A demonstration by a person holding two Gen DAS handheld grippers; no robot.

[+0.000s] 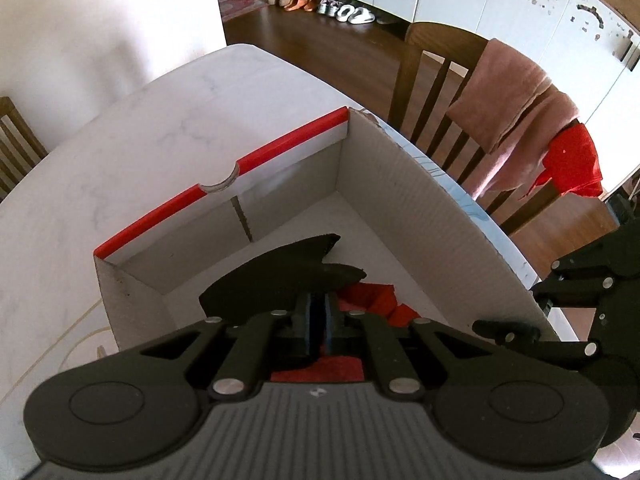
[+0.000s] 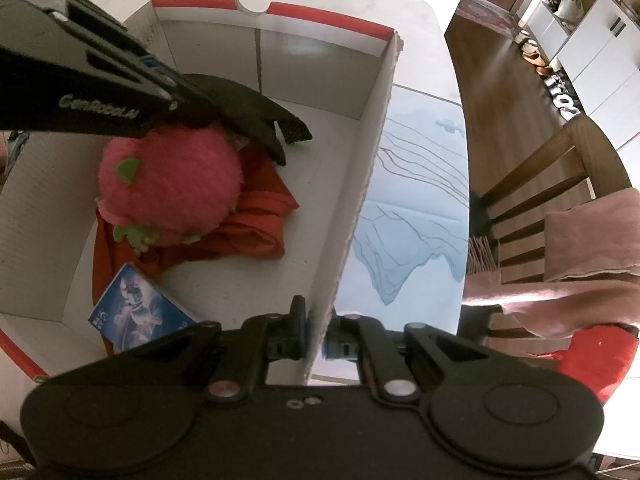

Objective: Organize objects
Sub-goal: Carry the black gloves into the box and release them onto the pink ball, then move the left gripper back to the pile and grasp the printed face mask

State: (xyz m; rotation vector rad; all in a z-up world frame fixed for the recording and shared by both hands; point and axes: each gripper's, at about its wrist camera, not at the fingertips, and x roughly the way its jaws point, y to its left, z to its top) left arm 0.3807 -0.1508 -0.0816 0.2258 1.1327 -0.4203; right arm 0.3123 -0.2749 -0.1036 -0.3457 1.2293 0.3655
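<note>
1 white cardboard box with red rim sits on the white desk. Inside, counted from the right wrist view: 1 pink plush fruit toy with green leaves, 1 red cloth under it, 1 blue picture card pack near the box's corner, all on the box floor. 1 black fabric item hangs over the toy inside the box, pinched by the left claw, pads pressed together on it. Right claw is clamped on the box's right side wall, 1 pad inside, 1 outside. 1 pale blue printed sheet lies on the desk just beside the box. 2 wooden chairs in the left wrist view; the nearer chair carries 1 pink towel and 1 red garment. Several shoes line the far floor, count unclear.
</note>
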